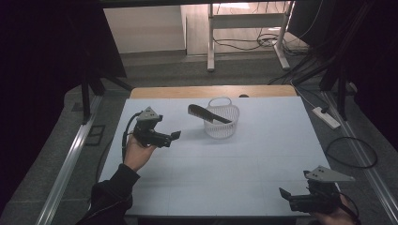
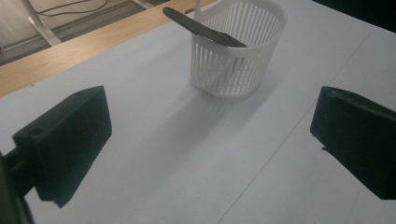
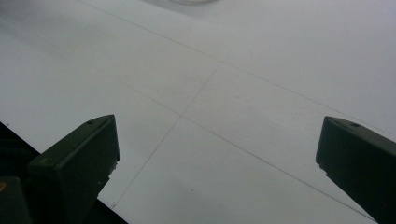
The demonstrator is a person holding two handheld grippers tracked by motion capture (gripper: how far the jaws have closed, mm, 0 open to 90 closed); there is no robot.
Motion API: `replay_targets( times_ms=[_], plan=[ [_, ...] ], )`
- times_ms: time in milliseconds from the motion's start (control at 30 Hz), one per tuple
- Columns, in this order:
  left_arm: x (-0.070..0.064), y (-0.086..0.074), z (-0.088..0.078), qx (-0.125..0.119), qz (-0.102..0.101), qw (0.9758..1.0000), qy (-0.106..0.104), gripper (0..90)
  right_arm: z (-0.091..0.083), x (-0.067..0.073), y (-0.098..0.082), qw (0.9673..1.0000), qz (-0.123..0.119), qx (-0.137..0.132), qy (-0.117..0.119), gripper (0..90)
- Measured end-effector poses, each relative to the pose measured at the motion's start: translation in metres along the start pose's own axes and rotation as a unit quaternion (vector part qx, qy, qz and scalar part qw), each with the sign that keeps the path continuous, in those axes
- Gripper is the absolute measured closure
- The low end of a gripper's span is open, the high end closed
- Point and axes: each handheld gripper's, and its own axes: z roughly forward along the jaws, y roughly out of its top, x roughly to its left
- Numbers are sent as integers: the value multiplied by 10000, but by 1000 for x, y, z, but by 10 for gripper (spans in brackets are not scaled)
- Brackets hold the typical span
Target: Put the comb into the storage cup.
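Black comb (image 1: 208, 114) resting tilted across white basket (image 1: 221, 123) at worktop (image 1: 244, 159) twelve o'clock. Left gripper (image 1: 174, 135) wide open at nine, aimed there; right gripper (image 1: 283, 193) open at five. Next, probably: close on comb.

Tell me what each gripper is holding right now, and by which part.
Nothing is held. The left gripper and right gripper are both open with bare table between their fingers. The comb lies across the basket, untouched.
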Motion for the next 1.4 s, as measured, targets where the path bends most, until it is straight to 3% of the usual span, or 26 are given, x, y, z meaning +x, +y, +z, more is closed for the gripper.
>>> replay_targets(
  times_ms=[400, 1400],
  plan=[
    [-7, -7, -15, -47, -32, 10000, 16, 0, -1, -2, 0, 9999, 108, -57, 32, 0],
    [-19, -24, -45, -118, -122, 9998, 50, 0, 0, -1, 0, 10000, 61, -19, 21, 0]
  ],
)
